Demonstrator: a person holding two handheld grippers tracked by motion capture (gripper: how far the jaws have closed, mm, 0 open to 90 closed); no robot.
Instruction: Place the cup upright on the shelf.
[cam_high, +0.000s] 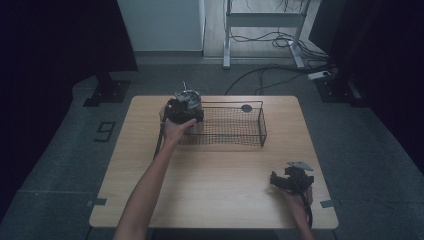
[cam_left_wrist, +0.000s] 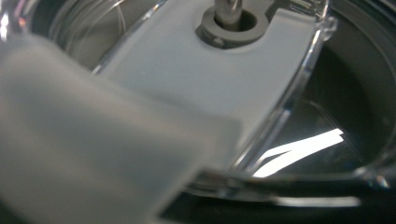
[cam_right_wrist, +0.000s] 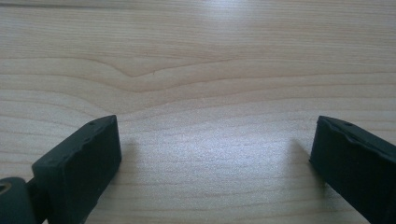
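At the wire basket (cam_high: 235, 127)'s left end we see the left gripper (cam_high: 184, 111) at a clear lidded container (cam_left_wrist: 299, 93), grip unclear; right gripper (cam_right_wrist: 212, 158) jaws spread over the table (cam_right_wrist: 196, 56).

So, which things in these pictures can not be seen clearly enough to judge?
- Left gripper, high view: its jaws are hidden by its own body and the clear container; open or shut cannot be told.
- Left gripper view: a blurred white shape covers the foreground; no jaws can be made out.
- Dark round item at the wire basket, high view: too small to identify.
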